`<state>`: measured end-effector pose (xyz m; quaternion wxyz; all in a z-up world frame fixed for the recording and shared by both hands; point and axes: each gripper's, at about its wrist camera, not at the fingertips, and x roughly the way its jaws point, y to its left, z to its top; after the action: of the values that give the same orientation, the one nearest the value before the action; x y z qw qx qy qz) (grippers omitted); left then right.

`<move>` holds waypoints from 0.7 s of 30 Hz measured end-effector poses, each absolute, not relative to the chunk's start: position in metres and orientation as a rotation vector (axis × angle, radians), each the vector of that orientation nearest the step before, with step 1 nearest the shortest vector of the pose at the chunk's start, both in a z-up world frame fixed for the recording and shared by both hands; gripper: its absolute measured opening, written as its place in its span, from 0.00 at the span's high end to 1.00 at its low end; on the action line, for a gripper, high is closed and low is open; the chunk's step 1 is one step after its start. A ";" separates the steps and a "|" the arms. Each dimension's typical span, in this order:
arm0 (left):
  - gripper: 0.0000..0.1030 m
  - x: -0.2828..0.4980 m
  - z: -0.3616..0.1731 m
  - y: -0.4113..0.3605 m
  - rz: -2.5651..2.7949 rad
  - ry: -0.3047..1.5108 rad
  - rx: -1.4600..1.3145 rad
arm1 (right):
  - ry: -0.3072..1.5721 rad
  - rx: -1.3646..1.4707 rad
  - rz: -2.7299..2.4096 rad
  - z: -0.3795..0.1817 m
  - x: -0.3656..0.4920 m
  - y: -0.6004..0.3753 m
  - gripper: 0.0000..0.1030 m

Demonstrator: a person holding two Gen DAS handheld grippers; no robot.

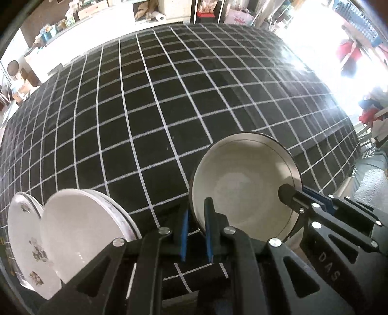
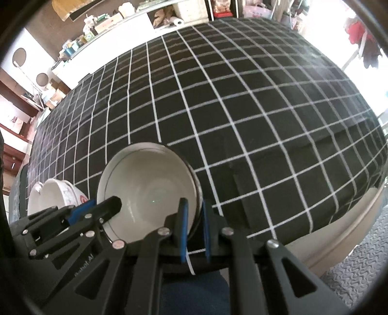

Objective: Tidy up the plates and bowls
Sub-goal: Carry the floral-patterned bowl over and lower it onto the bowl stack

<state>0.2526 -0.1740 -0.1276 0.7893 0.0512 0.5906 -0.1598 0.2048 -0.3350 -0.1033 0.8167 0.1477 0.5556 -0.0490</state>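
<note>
A cream bowl (image 1: 242, 184) with a dark outside and a thin dark line under its rim is held between both grippers just above the black checked tablecloth (image 1: 145, 109). My left gripper (image 1: 197, 218) is shut on the bowl's left rim, one blue pad inside and one outside. My right gripper (image 2: 194, 212) is shut on the opposite rim of the same bowl (image 2: 150, 184). Each wrist view shows the other gripper's black finger reaching over the far rim. To the left, a white bowl (image 1: 80, 230) leans on a floral plate (image 1: 24, 230).
The checked cloth covers the whole table (image 2: 242, 97). Its near edge (image 2: 327, 232) drops to a grey textured floor mat (image 2: 363, 266). Shelves and a cluttered white counter (image 1: 109, 21) stand beyond the far edge. The white bowl and plate (image 2: 58, 191) sit close to the left gripper.
</note>
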 end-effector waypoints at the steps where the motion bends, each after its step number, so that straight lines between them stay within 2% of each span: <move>1: 0.90 0.252 -0.123 -0.172 -0.347 1.265 0.103 | 1.174 0.312 -0.107 -0.097 0.205 -0.334 0.86; 14: 0.90 0.232 -0.054 -0.097 -0.274 1.176 0.040 | 1.067 0.263 -0.029 -0.033 0.199 -0.289 0.85; 21: 0.90 0.227 -0.033 -0.046 -0.196 1.146 0.018 | 1.055 0.248 0.054 -0.029 0.204 -0.251 0.86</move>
<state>0.2273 -0.0458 -0.0331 0.8355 0.0087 0.5415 -0.0928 0.2041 -0.2512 -0.0287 0.8563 0.1181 0.5021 0.0258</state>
